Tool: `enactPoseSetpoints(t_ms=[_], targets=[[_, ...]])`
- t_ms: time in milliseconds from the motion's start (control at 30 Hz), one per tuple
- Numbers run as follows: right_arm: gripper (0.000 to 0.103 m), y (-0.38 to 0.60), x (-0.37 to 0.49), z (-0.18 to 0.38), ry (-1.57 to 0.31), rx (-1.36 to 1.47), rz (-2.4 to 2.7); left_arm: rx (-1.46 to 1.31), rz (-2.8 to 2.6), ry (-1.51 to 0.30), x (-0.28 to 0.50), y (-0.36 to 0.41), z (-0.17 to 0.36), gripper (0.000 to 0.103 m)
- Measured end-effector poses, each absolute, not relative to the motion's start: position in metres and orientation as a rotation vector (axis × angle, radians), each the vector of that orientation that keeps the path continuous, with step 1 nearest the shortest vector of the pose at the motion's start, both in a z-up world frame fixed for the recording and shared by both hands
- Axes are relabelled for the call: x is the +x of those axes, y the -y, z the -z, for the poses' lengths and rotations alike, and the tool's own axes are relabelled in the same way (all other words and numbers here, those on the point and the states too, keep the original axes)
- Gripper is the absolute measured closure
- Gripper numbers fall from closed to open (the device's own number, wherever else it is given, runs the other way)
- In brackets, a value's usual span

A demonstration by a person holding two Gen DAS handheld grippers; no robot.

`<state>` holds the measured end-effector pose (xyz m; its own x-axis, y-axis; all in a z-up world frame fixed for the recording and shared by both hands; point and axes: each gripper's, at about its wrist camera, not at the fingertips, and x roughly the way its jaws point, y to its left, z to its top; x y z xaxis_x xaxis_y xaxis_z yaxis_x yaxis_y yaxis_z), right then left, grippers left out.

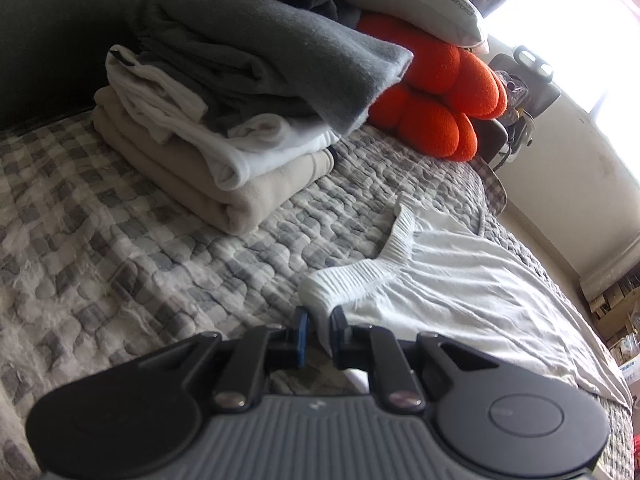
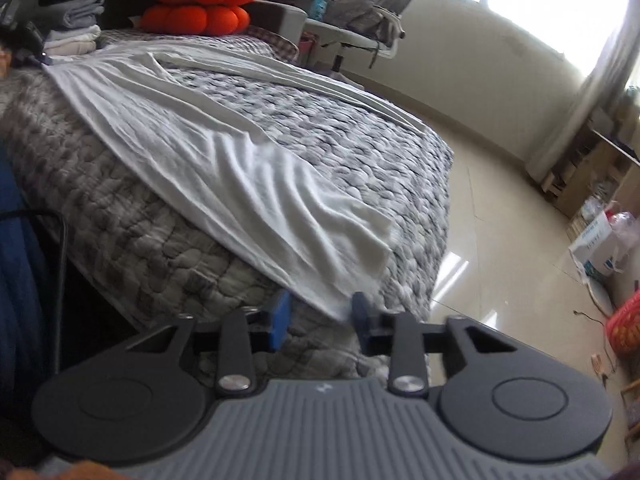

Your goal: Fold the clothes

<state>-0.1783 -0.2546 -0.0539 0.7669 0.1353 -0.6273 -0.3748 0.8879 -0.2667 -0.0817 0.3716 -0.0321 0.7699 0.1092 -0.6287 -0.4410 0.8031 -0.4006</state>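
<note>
My left tool pinches the ribbed waistband of the white cotton trousers spread along the checked quilted bed; my right tool, fingers spread, straddles a leg hem, ready to grip. Folded stack of clothes waits behind.

The left wrist view sits low over the grey checked quilted bed, close behind its jaws, facing the stack of folded clothes ahead. The right wrist view looks from the bed's edge along its length. Both share the spread white ribbed garment and the orange plush cushions far beyond the jaws.
</note>
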Motion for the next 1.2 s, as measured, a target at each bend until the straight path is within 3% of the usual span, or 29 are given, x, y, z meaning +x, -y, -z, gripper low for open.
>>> enactPoseSetpoints(t_ms=[67, 133, 733, 1033, 1200], targets=[[0.087, 0.253, -0.178, 0.054, -0.639, -0.4, -0.294, -0.555, -0.317, -0.624, -0.081, -0.371, 0.031, 0.092], [0.103, 0.254, -0.177, 0.053, -0.641, -0.381, -0.292, -0.543, -0.32, -0.619, -0.081, -0.369, 0.029, 0.094], [0.103, 0.272, -0.212, -0.038, -0.345, -0.225, -0.153, -0.586, -0.284, -0.527, -0.1, -0.374, -0.004, 0.098], [0.103, 0.267, -0.197, -0.02, -0.39, -0.26, -0.129, -0.595, -0.276, -0.548, -0.096, -0.375, -0.003, 0.098], [0.103, 0.271, -0.195, -0.031, -0.325, -0.235, -0.093, -0.609, -0.274, -0.525, -0.095, -0.375, -0.011, 0.098]])
